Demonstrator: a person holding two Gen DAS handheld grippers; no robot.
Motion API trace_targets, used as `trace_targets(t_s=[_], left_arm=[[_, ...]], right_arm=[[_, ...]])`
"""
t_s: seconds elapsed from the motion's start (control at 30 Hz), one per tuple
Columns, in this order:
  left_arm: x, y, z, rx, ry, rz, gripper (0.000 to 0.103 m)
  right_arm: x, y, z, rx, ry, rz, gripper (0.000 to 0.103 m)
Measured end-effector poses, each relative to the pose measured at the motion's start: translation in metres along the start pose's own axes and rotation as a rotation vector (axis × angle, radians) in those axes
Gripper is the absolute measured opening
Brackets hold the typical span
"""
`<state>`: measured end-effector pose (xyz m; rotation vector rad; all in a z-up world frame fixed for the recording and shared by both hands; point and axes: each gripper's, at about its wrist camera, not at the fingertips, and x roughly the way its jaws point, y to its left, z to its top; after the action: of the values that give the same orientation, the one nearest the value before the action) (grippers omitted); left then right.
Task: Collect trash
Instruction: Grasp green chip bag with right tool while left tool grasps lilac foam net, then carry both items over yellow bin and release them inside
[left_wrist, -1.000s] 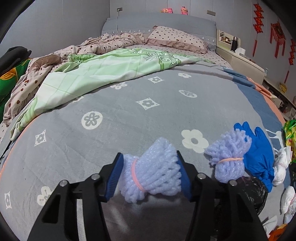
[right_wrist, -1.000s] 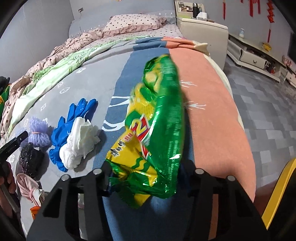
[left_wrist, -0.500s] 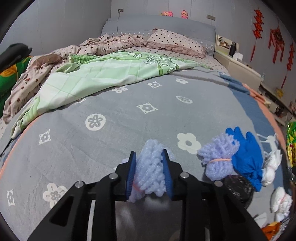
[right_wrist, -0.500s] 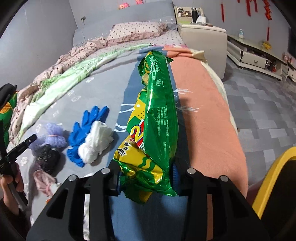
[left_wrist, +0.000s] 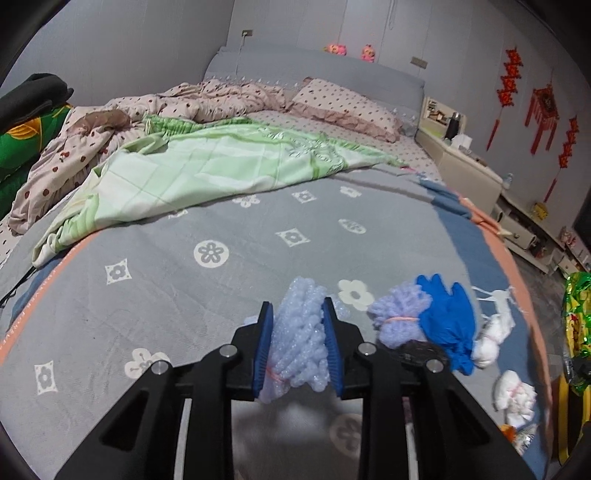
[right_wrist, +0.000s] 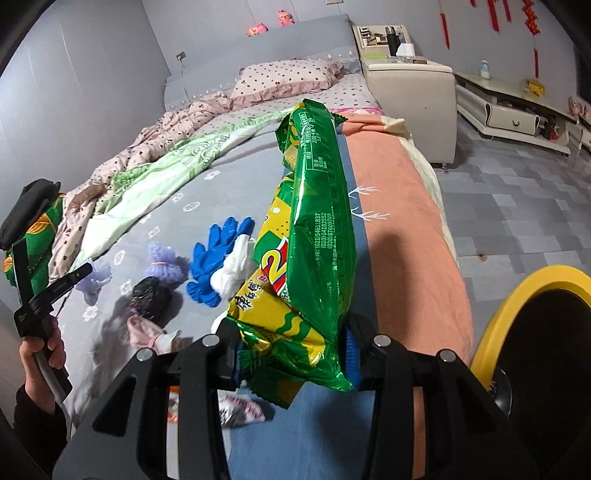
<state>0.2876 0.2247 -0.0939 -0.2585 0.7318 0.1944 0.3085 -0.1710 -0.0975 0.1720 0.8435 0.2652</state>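
Observation:
My left gripper (left_wrist: 296, 308) is shut on a pale blue foam net bundle (left_wrist: 299, 343), held just above the grey bedspread (left_wrist: 207, 295). My right gripper (right_wrist: 293, 354) is shut on the lower end of a green and yellow snack bag (right_wrist: 314, 221), which stands upright over the bed's edge. On the bed lie a lilac foam net (left_wrist: 399, 317), a blue glove (left_wrist: 448, 321), white wads (left_wrist: 495, 332) and a black lump (left_wrist: 417, 352). The right wrist view shows the same pile, the blue glove (right_wrist: 214, 254) among it, and the left gripper in a person's hand (right_wrist: 40, 350).
A yellow-rimmed bin (right_wrist: 491, 328) stands on the floor at the right of the bed. A green blanket (left_wrist: 207, 166) and pink quilt cover the far half of the bed. A nightstand (right_wrist: 410, 96) and a low cabinet (right_wrist: 509, 110) stand beyond the tiled floor.
The left jaws closed onto the foam net and lifted it. The right jaws tightened on the snack bag and raised it upright; the yellow bin came into view.

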Motion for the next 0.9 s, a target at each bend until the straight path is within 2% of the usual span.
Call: trace_targets(t_s=[0.17,0.4,0.9], left_arm=[[-0.032,-0.012,0.004,0.017,-0.034,-0.052,0.025],[-0.072,-0.051,0.005,0.071,-0.079,-0.123,0.025],[-0.129,-0.183,-0.009,0.251,-0.123,-0.317,0.025]], right_arm=[[-0.033,-0.005,-0.006,0.017,-0.024,0.014,0.039],[-0.077,-0.026,-0.013,0.044,-0.073,0.003,0.039],[-0.163,-0.093,-0.019,0.12,-0.182,-0.062,0.039]])
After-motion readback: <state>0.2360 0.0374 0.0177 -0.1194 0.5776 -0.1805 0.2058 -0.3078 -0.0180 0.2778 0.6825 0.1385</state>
